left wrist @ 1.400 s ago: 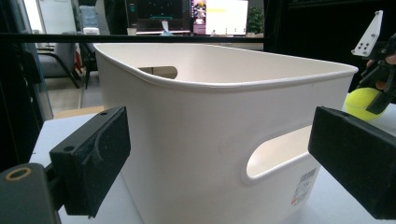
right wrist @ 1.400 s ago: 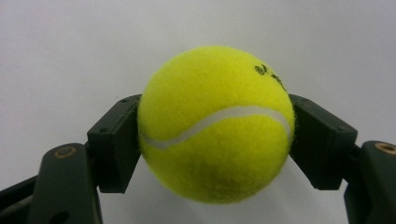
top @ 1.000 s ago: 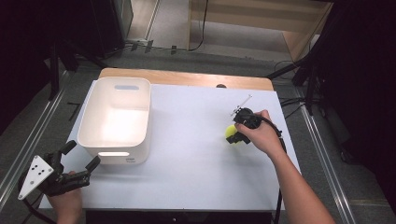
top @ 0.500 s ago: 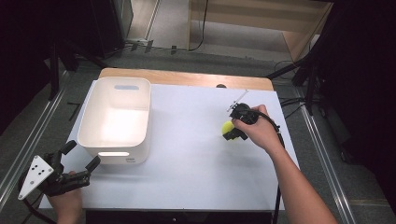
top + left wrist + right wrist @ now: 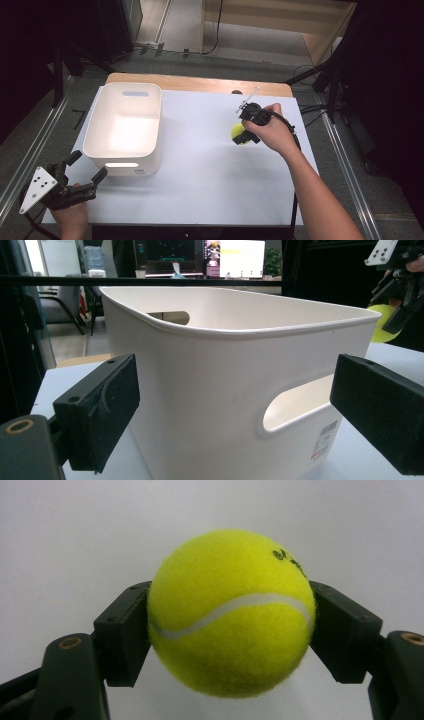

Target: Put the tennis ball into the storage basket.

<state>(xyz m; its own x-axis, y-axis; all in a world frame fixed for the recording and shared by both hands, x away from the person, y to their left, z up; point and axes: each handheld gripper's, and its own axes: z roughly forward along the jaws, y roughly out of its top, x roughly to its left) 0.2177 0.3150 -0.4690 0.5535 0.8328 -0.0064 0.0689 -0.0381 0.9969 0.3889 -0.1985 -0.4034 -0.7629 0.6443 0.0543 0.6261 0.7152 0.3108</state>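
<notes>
one tennis ball in right hand-held gripper, lifted vs 1s ago.

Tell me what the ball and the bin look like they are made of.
Ball: fuzzy yellow felt with a white curved seam, apparently a tennis ball, so likely rubber beneath. Bin: smooth, off-white, slightly glossy walls with rounded rim and moulded handle cutouts, which suggests plastic.
</notes>
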